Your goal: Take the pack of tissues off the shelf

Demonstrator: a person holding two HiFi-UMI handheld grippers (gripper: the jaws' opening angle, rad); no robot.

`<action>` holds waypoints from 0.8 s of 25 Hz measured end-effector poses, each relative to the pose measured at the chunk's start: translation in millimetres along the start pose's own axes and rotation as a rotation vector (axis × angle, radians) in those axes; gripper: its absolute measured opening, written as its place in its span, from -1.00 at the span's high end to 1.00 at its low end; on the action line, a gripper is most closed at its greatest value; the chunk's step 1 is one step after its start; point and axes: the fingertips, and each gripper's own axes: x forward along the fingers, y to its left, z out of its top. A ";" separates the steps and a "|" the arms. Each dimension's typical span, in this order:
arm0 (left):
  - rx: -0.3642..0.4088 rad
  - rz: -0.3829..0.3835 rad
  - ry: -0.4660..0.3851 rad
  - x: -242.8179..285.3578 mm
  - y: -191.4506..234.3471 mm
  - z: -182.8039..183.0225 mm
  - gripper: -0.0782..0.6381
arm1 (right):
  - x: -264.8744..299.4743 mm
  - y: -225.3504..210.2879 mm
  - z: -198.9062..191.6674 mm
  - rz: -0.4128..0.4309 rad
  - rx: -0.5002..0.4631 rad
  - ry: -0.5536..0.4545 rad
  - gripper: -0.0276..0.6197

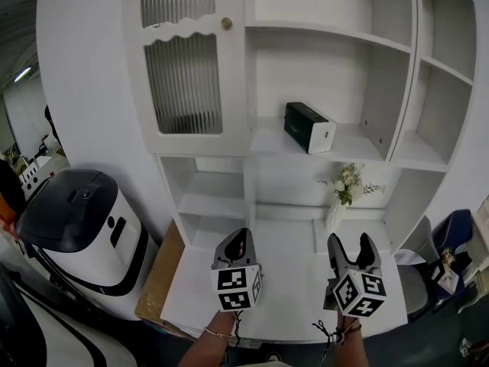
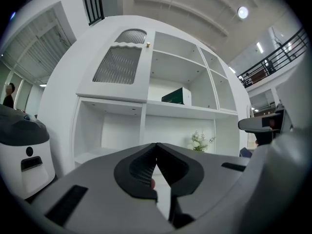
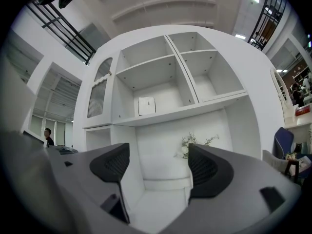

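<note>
Here, the pack of tissues lay on the middle shelf of the white cabinet. Its dark side was turned to the left and its white end faced the front. It was well above both grippers and apart from them. The right gripper hovered low over the desk top with its jaws spread wide and nothing between them. The left gripper hung beside it with its jaws pressed together, also empty.

The step in hand seemed to be the reach. To do it well, the right gripper should probably rise toward the shelf, pass clear of the flowers standing below it, and bring its jaws around the narrow width of the pack, not its length. A level approach from the front looked safer than one from above, because another shelf board hung over the pack.
</note>
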 end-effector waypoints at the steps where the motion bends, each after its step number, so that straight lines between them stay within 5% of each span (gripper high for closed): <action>1: -0.001 0.004 0.002 1.0 -0.1 -0.9 0.73 | 1.5 0.1 -0.1 0.005 -0.001 0.002 -0.26; 20: 0.029 0.043 -0.038 12.5 10.1 26.4 0.73 | 50.6 19.2 58.1 0.126 -0.047 -0.057 -0.26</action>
